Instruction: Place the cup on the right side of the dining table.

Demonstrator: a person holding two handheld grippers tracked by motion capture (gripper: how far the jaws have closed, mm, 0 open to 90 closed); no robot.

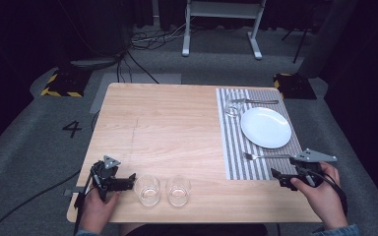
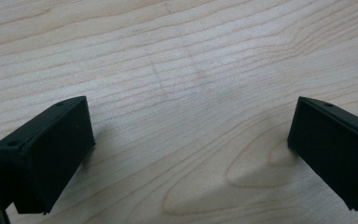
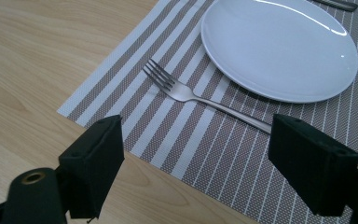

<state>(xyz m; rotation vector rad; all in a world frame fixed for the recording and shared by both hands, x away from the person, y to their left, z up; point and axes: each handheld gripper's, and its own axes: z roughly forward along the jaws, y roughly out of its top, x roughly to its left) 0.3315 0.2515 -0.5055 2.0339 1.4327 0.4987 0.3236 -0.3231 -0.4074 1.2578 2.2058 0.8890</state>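
Two glasses, near glass (image 1: 147,189) and second glass (image 1: 178,190), stand at the table's (image 1: 167,128) 6 o'clock edge. Left gripper (image 1: 128,182), jaws spread, seemingly just short of the near glass at its 9 o'clock. Right gripper (image 3: 193,154), jaws spread, over the fork (image 3: 200,100) on the striped placemat (image 3: 177,140), plate (image 3: 279,46) at 12.

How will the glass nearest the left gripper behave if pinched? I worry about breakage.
The glass looks thin and clear, so probably fragile and slippery. Short and wide, it should resist tipping. The second glass stands close, so a push might knock them together.
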